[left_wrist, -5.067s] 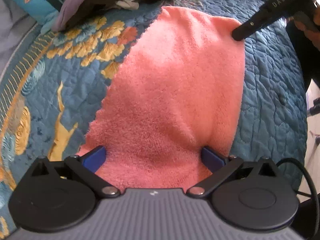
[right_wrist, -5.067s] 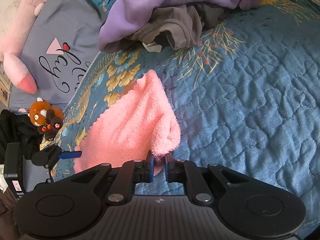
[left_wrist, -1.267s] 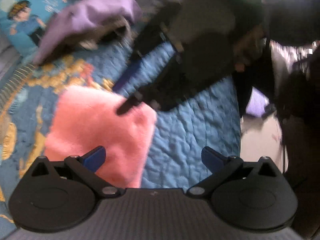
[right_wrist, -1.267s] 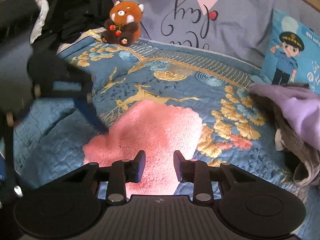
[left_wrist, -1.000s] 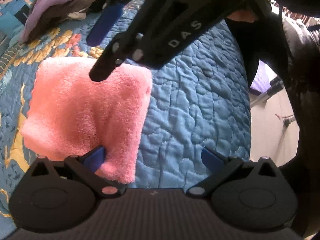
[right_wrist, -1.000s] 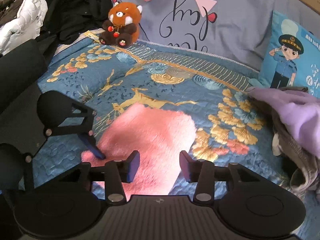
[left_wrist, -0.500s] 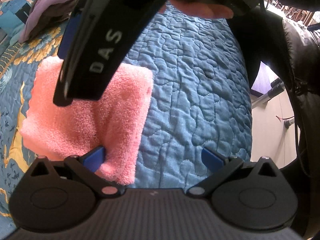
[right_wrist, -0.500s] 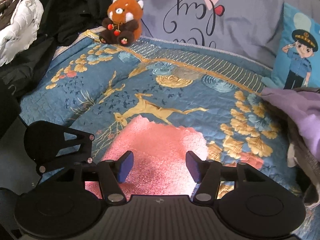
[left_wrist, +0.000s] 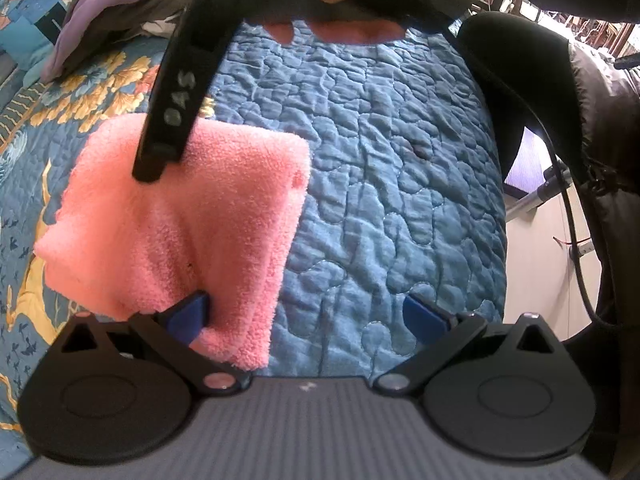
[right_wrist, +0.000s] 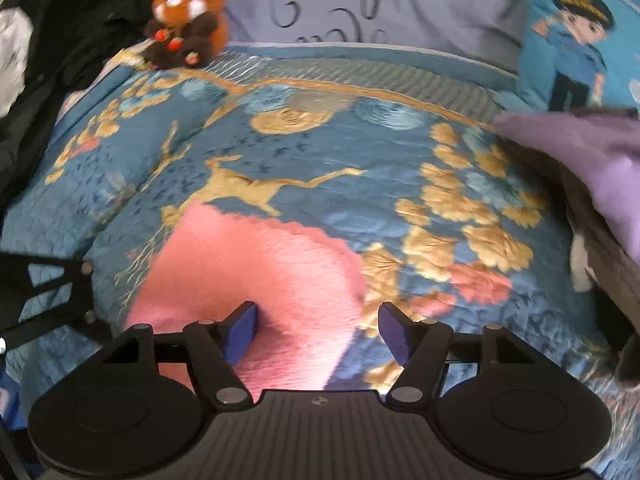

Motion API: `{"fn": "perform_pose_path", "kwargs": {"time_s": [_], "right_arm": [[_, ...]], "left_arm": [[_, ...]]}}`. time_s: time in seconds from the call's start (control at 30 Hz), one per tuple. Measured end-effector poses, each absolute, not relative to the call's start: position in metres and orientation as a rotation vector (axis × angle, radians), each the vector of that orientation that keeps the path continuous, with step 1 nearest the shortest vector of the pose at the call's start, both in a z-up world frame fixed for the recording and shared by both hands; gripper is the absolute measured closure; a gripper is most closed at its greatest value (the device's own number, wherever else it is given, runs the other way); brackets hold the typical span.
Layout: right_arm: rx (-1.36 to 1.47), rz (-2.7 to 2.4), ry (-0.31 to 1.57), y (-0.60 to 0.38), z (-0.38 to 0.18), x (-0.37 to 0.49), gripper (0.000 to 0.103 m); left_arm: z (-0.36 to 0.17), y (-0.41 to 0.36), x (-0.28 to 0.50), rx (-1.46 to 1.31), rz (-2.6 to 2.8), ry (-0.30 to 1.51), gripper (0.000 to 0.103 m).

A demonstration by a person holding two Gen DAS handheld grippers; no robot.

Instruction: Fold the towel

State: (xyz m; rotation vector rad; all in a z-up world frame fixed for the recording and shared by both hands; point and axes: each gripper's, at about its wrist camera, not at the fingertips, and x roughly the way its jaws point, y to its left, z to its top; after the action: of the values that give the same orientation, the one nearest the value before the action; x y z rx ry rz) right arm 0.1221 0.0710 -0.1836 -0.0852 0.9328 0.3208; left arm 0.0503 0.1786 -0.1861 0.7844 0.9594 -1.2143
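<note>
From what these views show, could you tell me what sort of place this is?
Most likely a bedroom, on a made bed: a quilted blue bedspread covers the surface, printed pillows line the far edge, and a plush toy sits beside them. Loose clothes lie on the quilt near the pink towel.

Around us on the bed

We see a blue quilt point(right_wrist: 304, 152) with gold deer and flowers; a red panda plush point(right_wrist: 186, 20) by a grey pillow point(right_wrist: 400, 4); a cartoon officer cushion point(right_wrist: 576, 40); purple clothing point(right_wrist: 580, 152) heaped at right.
</note>
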Motion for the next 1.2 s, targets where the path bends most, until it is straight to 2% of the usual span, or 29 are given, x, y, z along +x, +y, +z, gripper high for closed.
{"fn": "perform_pose_path", "kwargs": {"time_s": [0.17,0.57,0.73,0.93,1.07,1.2], "right_arm": [[-0.001,0.33,0.853,0.057,-0.166,0.114,0.04],[0.022,0.36,0.82,0.062,-0.163,0.113,0.042],[-0.006,0.322,0.809,0.063,-0.161,0.118,0.037],[-0.168,0.255,0.921,0.078,-0.196,0.141,0.039],[-0.092,0.244,0.861,0.065,-0.177,0.129,0.04],[-0.039,0.287,0.801,0.054,-0.157,0.094,0.039]], "left_arm": [[-0.186,0.178,0.051,0.783,-1.215,0.96,0.0],[-0.188,0.183,0.043,0.763,-1.203,0.954,0.0],[-0.189,0.183,0.043,0.76,-1.201,0.959,0.0],[-0.191,0.184,0.04,0.746,-1.182,0.954,0.0],[-0.184,0.189,0.04,0.741,-1.18,0.943,0.0],[-0.154,0.198,0.05,0.675,-1.176,0.874,0.0]]}}
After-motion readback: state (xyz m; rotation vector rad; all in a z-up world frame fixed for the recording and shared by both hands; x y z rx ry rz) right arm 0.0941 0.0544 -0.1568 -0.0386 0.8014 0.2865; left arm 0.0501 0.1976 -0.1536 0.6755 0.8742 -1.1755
